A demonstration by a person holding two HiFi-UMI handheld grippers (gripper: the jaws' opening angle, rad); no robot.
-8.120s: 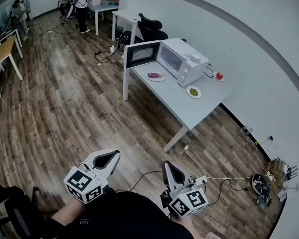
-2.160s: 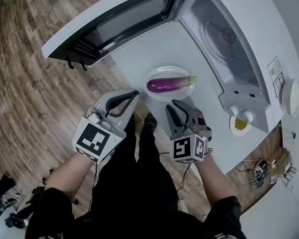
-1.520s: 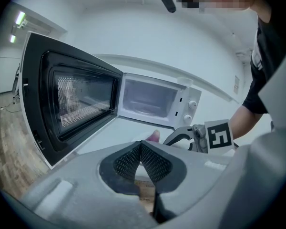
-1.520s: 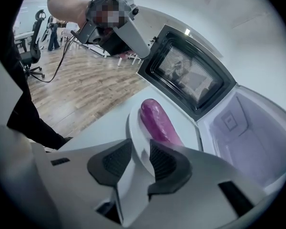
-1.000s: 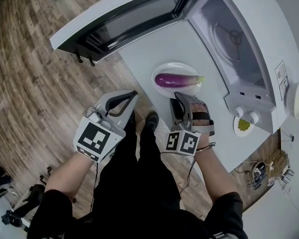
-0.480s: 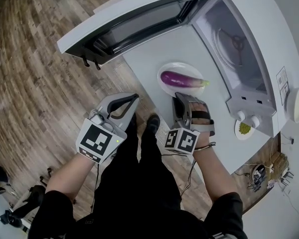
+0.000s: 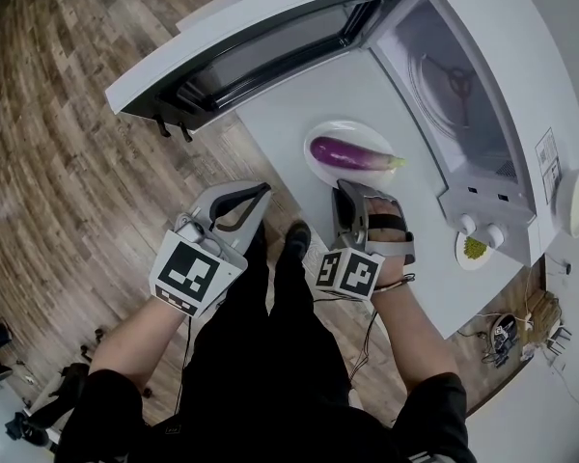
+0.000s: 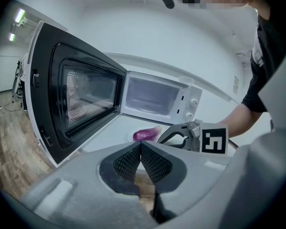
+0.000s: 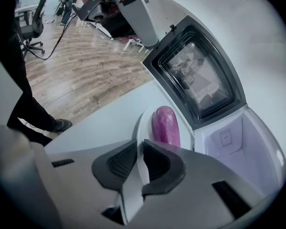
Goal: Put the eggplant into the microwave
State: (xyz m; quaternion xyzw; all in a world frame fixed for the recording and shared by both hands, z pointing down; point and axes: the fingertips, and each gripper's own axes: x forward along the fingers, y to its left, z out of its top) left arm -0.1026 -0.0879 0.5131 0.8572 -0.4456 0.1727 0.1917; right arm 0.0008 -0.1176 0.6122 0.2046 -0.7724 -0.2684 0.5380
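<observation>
Right gripper [image 9: 138, 148] jaws just closed on the plate [image 9: 139, 122] rim, eggplant [image 9: 166, 125] just beyond them; left gripper [image 8: 140, 147] jaws shut, empty; advise carrying the plate level into the microwave [image 9: 238, 149], as the eggplant may roll.

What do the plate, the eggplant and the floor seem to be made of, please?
Plate: white and smooth with a slight sheen, probably glazed ceramic or melamine.
Eggplant: glossy purple skin with a green stem end; whether it is real or a plastic model, I cannot tell.
Floor: brown planks with visible grain and seams, so wood or wood-look laminate.
</observation>
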